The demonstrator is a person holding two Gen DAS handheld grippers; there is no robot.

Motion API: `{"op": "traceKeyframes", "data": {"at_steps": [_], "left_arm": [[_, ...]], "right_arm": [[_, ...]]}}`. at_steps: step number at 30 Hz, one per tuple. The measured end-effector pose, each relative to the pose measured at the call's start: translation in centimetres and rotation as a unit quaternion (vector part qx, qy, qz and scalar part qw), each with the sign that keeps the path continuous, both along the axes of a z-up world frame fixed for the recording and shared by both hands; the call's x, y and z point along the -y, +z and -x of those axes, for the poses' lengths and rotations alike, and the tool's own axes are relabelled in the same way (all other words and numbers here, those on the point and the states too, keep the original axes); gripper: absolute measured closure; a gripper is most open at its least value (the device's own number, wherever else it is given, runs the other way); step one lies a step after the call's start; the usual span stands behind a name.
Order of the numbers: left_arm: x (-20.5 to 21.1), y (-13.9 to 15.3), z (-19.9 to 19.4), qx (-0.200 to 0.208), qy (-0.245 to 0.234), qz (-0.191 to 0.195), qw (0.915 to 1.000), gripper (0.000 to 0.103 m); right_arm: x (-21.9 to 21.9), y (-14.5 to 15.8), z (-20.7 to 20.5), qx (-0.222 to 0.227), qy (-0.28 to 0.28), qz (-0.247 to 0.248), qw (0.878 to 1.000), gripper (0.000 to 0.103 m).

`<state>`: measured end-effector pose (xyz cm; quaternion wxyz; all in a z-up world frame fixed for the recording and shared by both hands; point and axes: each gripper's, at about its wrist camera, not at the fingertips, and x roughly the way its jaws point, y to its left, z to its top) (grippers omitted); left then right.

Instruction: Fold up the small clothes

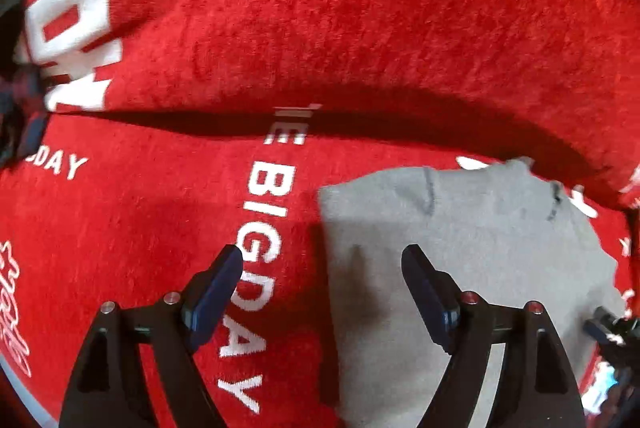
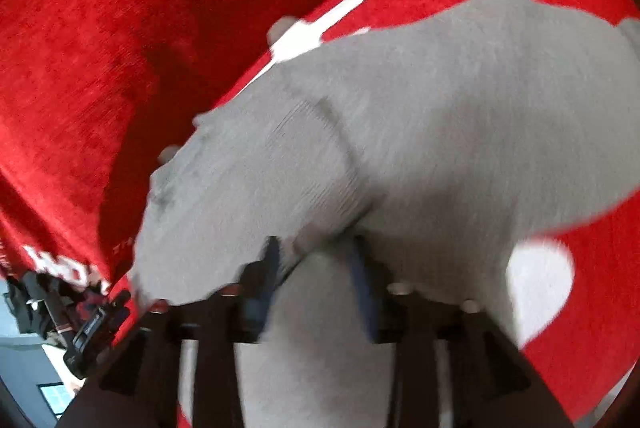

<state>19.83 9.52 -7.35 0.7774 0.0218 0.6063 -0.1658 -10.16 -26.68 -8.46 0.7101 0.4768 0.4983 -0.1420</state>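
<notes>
A plush red cloth with a short, fuzzy nap covers the whole surface, printed with white block lettering that runs from the centre toward six o'clock in the left wrist view, and a deep fold casts a dark shadow band across it from nine to three o'clock. On this cloth lies the small grey garment, a soft, matte knit with a straight left edge and a rumpled, uneven top edge; it fills the area from the centre toward four o'clock in the left wrist view. The left hand-held gripper hangs above it with its jaws spread wide and nothing between them: one dark blue, flat rubbery pad sits over the white lettering, the other over the grey fabric, both on angular black arms with small round metal pins. In the right wrist view the same grey garment rises in a rounded, bunched hump with a ribbed band curving across it from ten toward six o'clock. The right hand-held gripper has its two blue pads partly apart, with grey fabric lying between and over them; blur hides whether the pads actually press on it. A white, rounded print shows at four o'clock.
</notes>
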Motion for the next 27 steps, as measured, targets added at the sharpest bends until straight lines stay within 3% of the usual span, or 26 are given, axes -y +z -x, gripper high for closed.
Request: {"op": "traceKeyframes", "data": {"at_steps": [3, 8, 10, 13, 14, 15, 16, 17, 18, 19, 23, 27], "left_arm": [[0.1, -0.8, -2.1, -0.034, -0.015, 0.013, 0.9992, 0.021], [1.0, -3.2, -1.2, -0.090, -0.018, 0.024, 0.9955, 0.023], [0.9, -3.3, -1.0, -0.100, -0.026, 0.029, 0.9942, 0.042], [0.6, -3.2, -0.7, -0.100, -0.040, 0.044, 0.9932, 0.066], [0.6, -3.2, -0.9, -0.106, -0.049, 0.058, 0.9914, 0.083], [0.4, -3.1, -1.1, -0.108, -0.050, 0.063, 0.9910, 0.084], [0.3, -3.0, -1.2, -0.109, -0.052, 0.069, 0.9903, 0.089], [0.0, -2.7, -1.3, -0.109, -0.059, 0.075, 0.9894, 0.089], [-0.2, -2.4, -1.5, -0.107, -0.064, 0.076, 0.9892, 0.090], [-0.3, -2.1, -1.7, -0.101, -0.075, 0.078, 0.9890, 0.092], [-1.1, -2.2, -2.5, -0.085, -0.094, 0.057, 0.9903, 0.092], [-2.4, -2.9, -2.8, -0.081, -0.081, 0.060, 0.9916, 0.092]], "right_arm": [[-5.3, -0.1, -0.9, 0.039, 0.023, -0.078, 0.996, 0.055], [-16.3, -2.4, -4.7, 0.064, 0.059, -0.201, 0.976, 0.055], [-19.1, -3.0, -6.1, 0.071, 0.058, -0.225, 0.970, 0.055], [-22.4, -4.0, -7.8, 0.072, 0.050, -0.242, 0.966, 0.055], [-23.2, -4.4, -8.2, 0.067, 0.047, -0.242, 0.967, 0.055], [-23.6, -4.6, -8.4, 0.064, 0.044, -0.241, 0.968, 0.055], [-23.8, -4.9, -8.6, 0.059, 0.039, -0.237, 0.969, 0.062], [-24.0, -5.2, -8.7, 0.056, 0.031, -0.238, 0.969, 0.082], [-24.2, -5.4, -8.8, 0.055, 0.027, -0.242, 0.968, 0.093], [-24.4, -5.4, -9.0, 0.056, 0.023, -0.246, 0.967, 0.097], [-26.2, -4.4, -10.6, 0.083, 0.052, -0.243, 0.965, 0.097], [-27.1, -6.6, -10.2, 0.048, 0.046, -0.237, 0.969, 0.097]]}}
